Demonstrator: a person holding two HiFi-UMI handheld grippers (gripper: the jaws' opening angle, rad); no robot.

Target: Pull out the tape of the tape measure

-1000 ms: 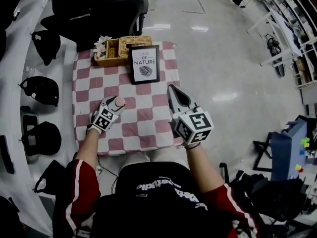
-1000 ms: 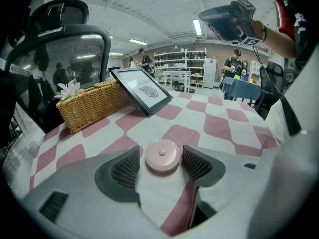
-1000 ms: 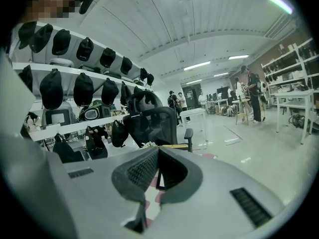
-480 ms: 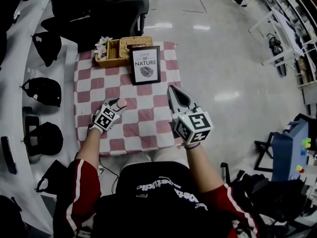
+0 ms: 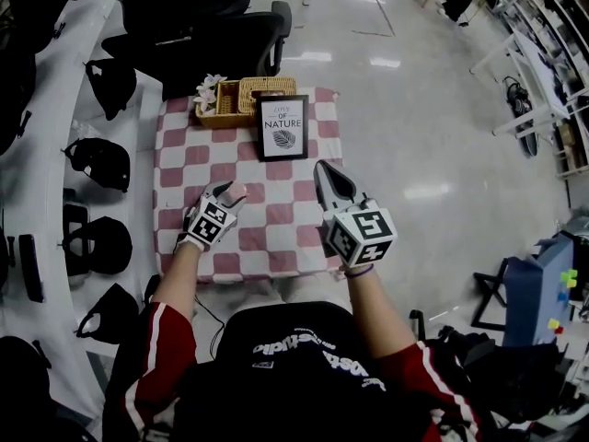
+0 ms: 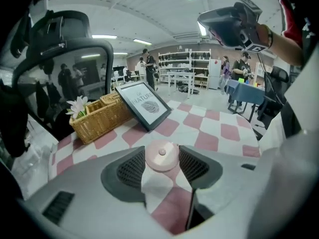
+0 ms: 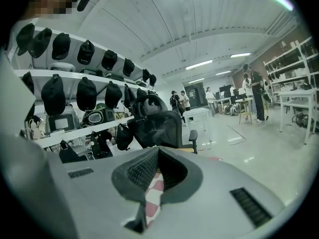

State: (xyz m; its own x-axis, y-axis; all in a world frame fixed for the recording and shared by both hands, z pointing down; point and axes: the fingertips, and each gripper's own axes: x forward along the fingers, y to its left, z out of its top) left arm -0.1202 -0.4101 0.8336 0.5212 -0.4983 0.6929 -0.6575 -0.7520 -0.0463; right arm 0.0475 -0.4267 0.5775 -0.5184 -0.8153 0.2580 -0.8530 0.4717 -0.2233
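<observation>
A small round pink tape measure (image 6: 161,156) sits between the ribbed pads of my left gripper (image 6: 161,164), whose jaws have just been closing and now press on its sides. In the head view the left gripper (image 5: 230,192) holds the tape measure (image 5: 237,190) just above the left middle of the red-and-white checked table (image 5: 276,239). No tape shows outside the case. My right gripper (image 5: 323,169) hovers over the table's right edge with its jaws together and nothing in them. In the right gripper view the right gripper (image 7: 155,156) points level towards an office chair.
A framed "Nature" picture (image 5: 282,127) leans at the back of the table, in front of a wicker basket (image 5: 241,99) with a white flower (image 5: 212,85). Black office chairs (image 5: 212,26) stand behind the table. Shelves with black caps (image 5: 97,164) run along the left.
The left gripper's jaws have closed onto the pink tape measure and it has risen a little off the cloth. The head view has shifted slightly. The right gripper looks the same.
</observation>
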